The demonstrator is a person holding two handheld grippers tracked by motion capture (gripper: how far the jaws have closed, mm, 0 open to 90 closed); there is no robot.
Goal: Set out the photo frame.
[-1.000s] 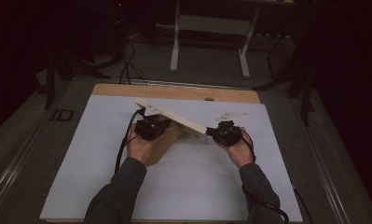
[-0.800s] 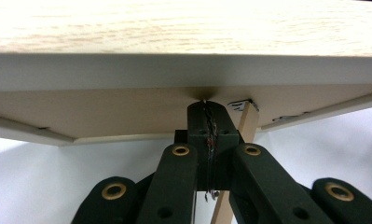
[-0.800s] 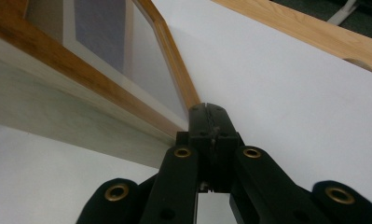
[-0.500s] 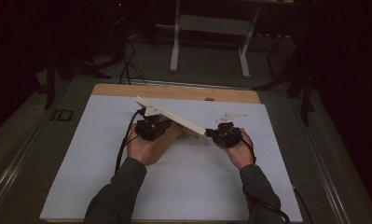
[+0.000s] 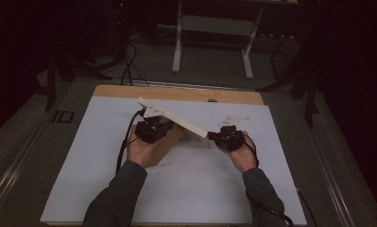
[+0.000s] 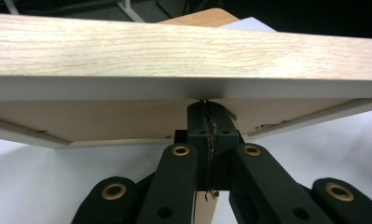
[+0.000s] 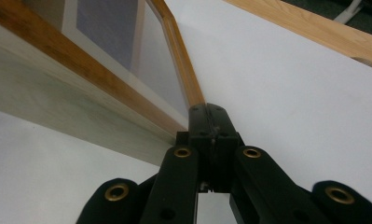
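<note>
Left gripper (image 6: 207,116): we see its two black jaws pressed together, pinched on the lower edge of the wooden frame (image 6: 174,51); from above it sits at the frame's left part (image 5: 153,128), held in the left hand (image 5: 141,150).
Right gripper (image 7: 210,122): jaws drawn tight together, clamped on the frame's corner rim (image 7: 181,70); from above it sits at the frame's right end (image 5: 227,138), held in the right hand (image 5: 243,156).
Wooden frame: we see it lifted between the two grippers (image 5: 176,124), tilted, its far left corner higher and its right end lower (a pale grained face, a white edge band, an inner panel that looks like glass or backing).
Writing: we can read no brand, label or lettering on the frame or the grippers; the brass rivets on the jaw arms are plain.
White sheet (image 5: 106,179): it covers most of the table, under the frame and the hands.
Table (image 5: 176,92): a strip of bare wood shows along the far edge.
Cables (image 5: 124,146): black, one trails from each gripper toward the person.
Sleeves (image 5: 115,198): dark, entering from the near edge.
Surroundings: a white stand (image 5: 212,26) on the dim floor beyond the table.
</note>
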